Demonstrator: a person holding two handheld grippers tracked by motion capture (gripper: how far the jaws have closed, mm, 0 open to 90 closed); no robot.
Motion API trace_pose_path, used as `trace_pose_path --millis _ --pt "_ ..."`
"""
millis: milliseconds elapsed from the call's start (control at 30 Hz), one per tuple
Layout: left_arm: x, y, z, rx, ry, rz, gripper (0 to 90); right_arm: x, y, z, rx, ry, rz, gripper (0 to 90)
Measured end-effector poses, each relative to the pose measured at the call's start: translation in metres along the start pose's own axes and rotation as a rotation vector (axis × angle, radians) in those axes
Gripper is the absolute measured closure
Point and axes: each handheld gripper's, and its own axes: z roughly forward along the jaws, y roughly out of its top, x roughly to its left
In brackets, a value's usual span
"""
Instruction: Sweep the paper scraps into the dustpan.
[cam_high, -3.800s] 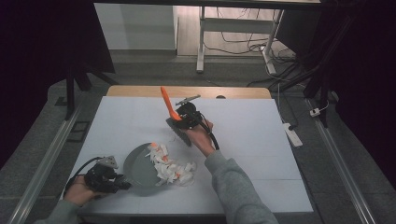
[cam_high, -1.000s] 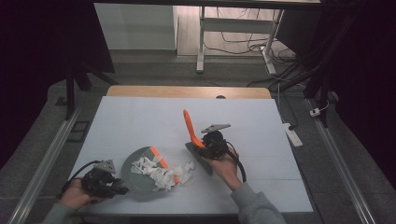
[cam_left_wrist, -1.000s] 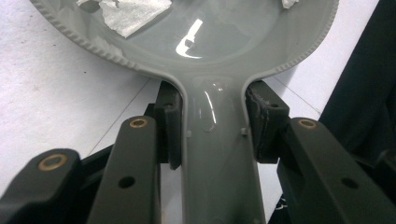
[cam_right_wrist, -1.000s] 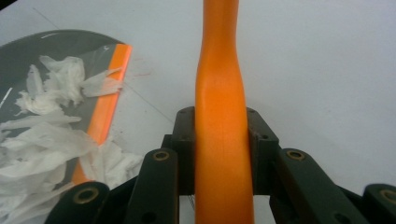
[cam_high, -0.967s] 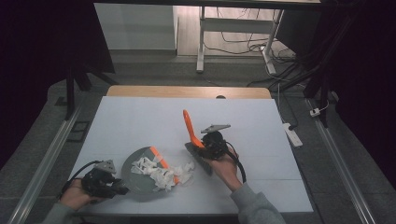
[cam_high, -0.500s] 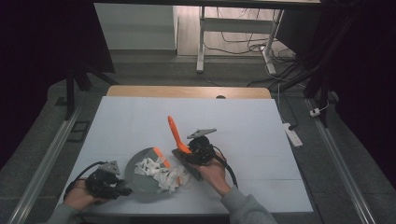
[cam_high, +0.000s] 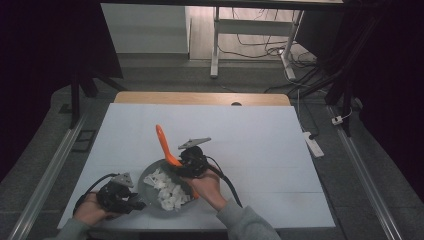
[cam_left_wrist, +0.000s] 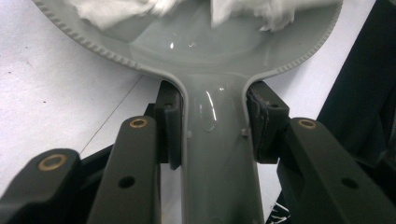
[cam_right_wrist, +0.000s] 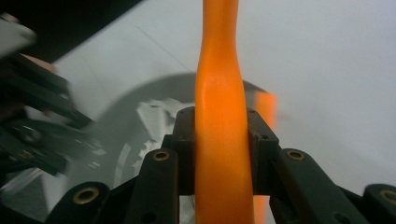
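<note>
The grey pan (cam_high: 165, 189) sits at the near left of the white table (cam_high: 260, 135), holding white pieces (cam_high: 170, 192). The left gripper (cam_left_wrist: 212, 123) has its 2 jaws clamped on the pan's handle (cam_left_wrist: 217, 158). The right gripper (cam_right_wrist: 219, 140) is clamped on an orange spatula (cam_right_wrist: 219, 93), tilted over the pan.

grey pan (cam_high: 150, 176) of white pieces (cam_high: 169, 192) on the table; orange spatula (cam_high: 164, 144) tilted over it.
</note>
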Motion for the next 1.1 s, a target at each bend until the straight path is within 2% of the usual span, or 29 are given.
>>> trace_pose_path --millis 100,200,433,533,633,767,900,1100 --pt "0.001 -0.001 0.000 -0.006 0.000 0.001 61.7 0.008 0.006 0.003 -0.020 0.009 -0.029 70.4" --pt "0.002 -0.001 0.000 -0.010 -0.005 0.001 61.7 0.007 0.008 -0.005 -0.052 0.005 -0.041 70.4" --pt "0.002 -0.001 0.000 -0.011 -0.007 -0.004 61.7 -0.016 0.009 -0.040 -0.134 -0.056 -0.020 70.3" --pt "0.003 -0.002 0.000 -0.013 -0.006 -0.005 61.7 -0.028 0.004 -0.049 -0.140 -0.089 -0.019 70.4" --pt "0.003 -0.002 0.001 -0.011 -0.009 -0.006 61.7 -0.039 -0.002 -0.054 -0.122 -0.128 -0.008 70.3" --pt "0.003 -0.001 0.001 -0.010 -0.006 -0.006 61.7 -0.050 -0.008 -0.047 -0.070 -0.164 0.003 70.4" --pt "0.002 -0.001 0.001 -0.012 -0.006 -0.008 61.7 -0.053 -0.007 -0.028 -0.024 -0.173 0.007 70.4" --pt "0.003 0.000 0.002 -0.010 -0.006 -0.005 61.7 -0.040 0.005 0.000 0.025 -0.146 -0.020 70.4"
